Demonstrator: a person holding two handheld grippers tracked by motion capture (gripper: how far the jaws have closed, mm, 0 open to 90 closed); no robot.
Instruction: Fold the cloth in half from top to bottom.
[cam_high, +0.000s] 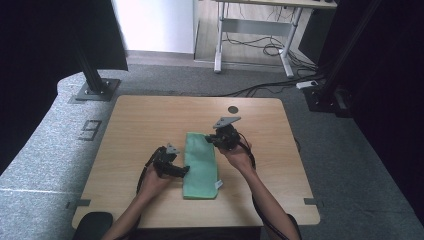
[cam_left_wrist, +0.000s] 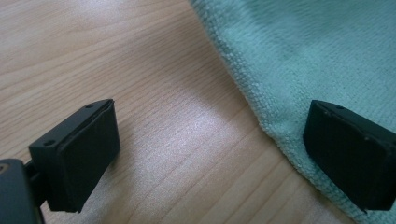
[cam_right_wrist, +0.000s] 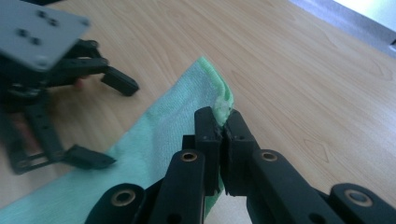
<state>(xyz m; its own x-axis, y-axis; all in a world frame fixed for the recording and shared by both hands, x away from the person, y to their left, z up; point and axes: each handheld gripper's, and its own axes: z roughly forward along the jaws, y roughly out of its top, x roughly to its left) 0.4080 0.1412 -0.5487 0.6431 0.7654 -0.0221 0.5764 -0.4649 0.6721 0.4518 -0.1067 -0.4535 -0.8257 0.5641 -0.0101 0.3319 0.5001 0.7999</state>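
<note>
A green cloth (cam_high: 201, 165) lies as a long folded strip in the middle of the wooden table (cam_high: 145, 120). My right gripper (cam_high: 214, 140) is shut on the strip's far right edge and holds that corner raised off the wood. The right gripper view has the pinched green fold sticking up between the closed jaws of that gripper (cam_right_wrist: 224, 123). My left gripper (cam_high: 182, 171) stands open at the cloth's left edge. In the left gripper view, one of its fingers (cam_left_wrist: 79, 154) is over bare wood and the other is over the cloth (cam_left_wrist: 303, 46). In the right gripper view the left gripper (cam_right_wrist: 107, 119) is open beside the cloth (cam_right_wrist: 154, 140).
A small white tag (cam_high: 218, 185) sticks out at the cloth's near right corner. A dark round hole (cam_high: 233, 109) sits near the table's far edge. Black frame posts (cam_high: 92, 75) stand beyond the table on both sides, and cables (cam_high: 260, 87) run across the floor behind it.
</note>
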